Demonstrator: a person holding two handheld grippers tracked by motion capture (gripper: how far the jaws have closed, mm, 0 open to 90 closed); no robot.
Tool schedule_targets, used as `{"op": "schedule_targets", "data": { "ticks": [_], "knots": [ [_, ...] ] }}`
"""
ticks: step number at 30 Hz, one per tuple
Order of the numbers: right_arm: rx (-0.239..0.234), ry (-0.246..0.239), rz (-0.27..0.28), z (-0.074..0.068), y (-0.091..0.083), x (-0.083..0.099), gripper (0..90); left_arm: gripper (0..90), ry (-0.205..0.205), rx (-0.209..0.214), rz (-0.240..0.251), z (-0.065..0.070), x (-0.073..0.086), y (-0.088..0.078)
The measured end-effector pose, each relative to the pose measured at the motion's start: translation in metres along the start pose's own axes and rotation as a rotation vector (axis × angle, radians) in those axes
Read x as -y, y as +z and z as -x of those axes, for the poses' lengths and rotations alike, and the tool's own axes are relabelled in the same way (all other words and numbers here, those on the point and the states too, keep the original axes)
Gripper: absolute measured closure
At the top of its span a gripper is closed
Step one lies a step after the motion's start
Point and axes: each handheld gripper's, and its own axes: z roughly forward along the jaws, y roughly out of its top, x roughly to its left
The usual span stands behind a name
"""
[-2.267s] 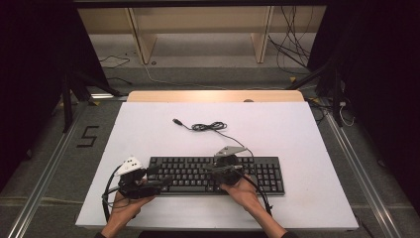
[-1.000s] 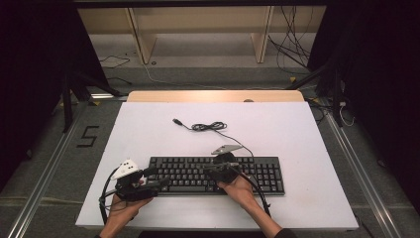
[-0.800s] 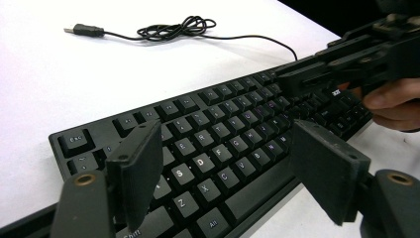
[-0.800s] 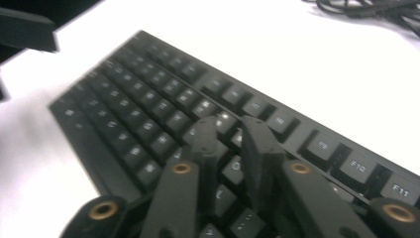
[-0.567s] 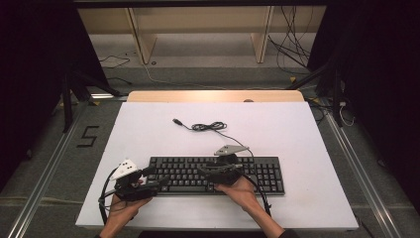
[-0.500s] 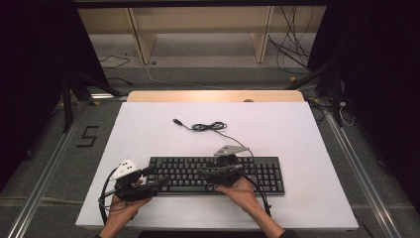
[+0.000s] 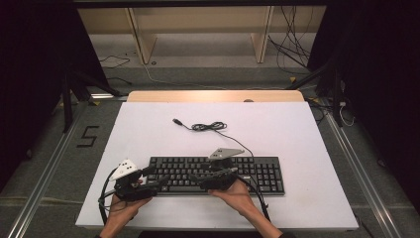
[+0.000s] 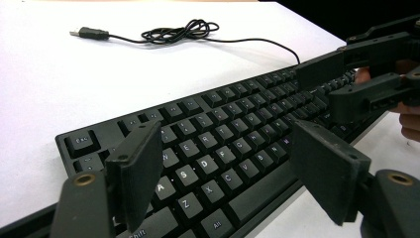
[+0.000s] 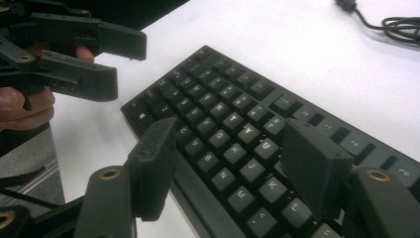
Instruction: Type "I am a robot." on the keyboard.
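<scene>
A black keyboard point(image 7: 257, 171) lies flat near the front of the white table point(image 7: 297, 134). Its thin cable point(image 7: 210, 126) is coiled behind it and ends in a loose USB plug point(image 7: 176, 121). My left gripper point(image 7: 158, 180) points right over the keyboard's left end, open, with the keys point(image 8: 213, 134) below its jaws. My right gripper point(image 7: 196, 177) points left over the middle keys. Its jaws have just been opening and stand wide apart with nothing between them, just above the keyboard point(image 9: 237, 109). The two grippers face each other a short way apart.
The table's front edge runs just below both hands. A wooden strip point(image 7: 215, 95) borders the table's far edge. Beyond it, on the floor, are shelf legs and loose cables point(image 7: 292, 54). Metal rails point(image 7: 44, 178) run along both sides.
My right gripper's jaws have spread from shut to wide apart, and it has edged up a little over the keys. The left gripper and the keyboard have stayed put.
</scene>
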Motion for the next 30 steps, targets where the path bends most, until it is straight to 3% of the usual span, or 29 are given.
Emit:
{"op": "schedule_targets", "data": {
  "ticks": [15, 30],
  "knots": [
    [-0.023, -0.028, -0.038, -0.011, 0.017, -0.002, 41.7, 25.6, 0.004, 0.002, 0.013, 0.0, 0.0, -0.002],
    [0.019, -0.046, -0.092, -0.012, 0.031, 0.0, 85.4, 24.5, 0.006, -0.002, 0.023, 0.001, -0.001, -0.003]
  ]
}}
